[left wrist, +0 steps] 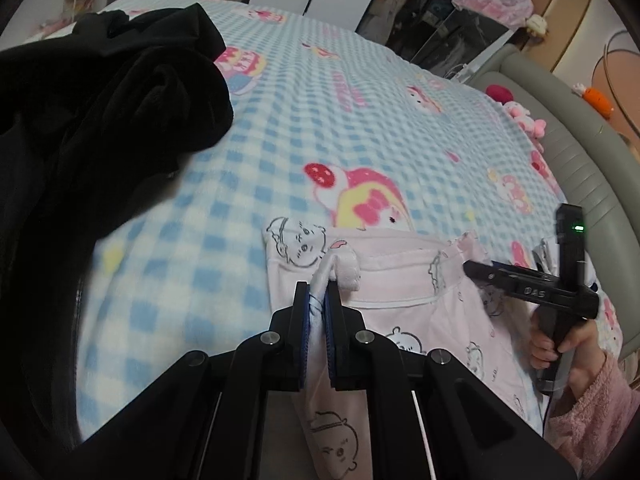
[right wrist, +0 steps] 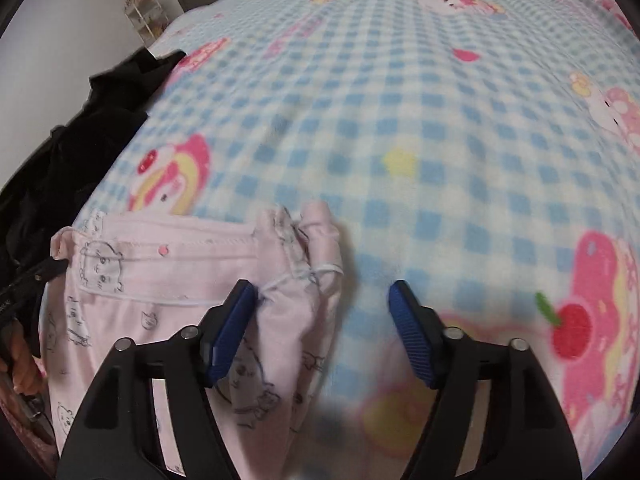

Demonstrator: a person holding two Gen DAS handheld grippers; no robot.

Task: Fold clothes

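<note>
Pale pink cotton garment printed with little cartoon faces (left wrist: 400,280) lies flat at the lower centre of both views, on the blue-and-white checked fleece blanket (left wrist: 320,120) covering the bed. Left gripper (left wrist: 319,308) closed tight on the garment's white-trimmed corner, cloth pinched between the blue pads. Right gripper (right wrist: 320,304) with jaws apart, the left pad touching the bunched opposite corner (right wrist: 308,248), the right pad over bare blanket: nothing clamped there. Looks like the laying-out step, one corner secured and the other not yet taken. Next move probably calls for closing on that bunched corner, then pulling both corners apart to flatten the top edge before folding. Open room: wide bare blanket across the upper centre and right. Crumpled black clothing pile (left wrist: 100,100) crowds the upper left; grey padded bed edge (left wrist: 580,160) bounds the right in the left wrist view.
</note>
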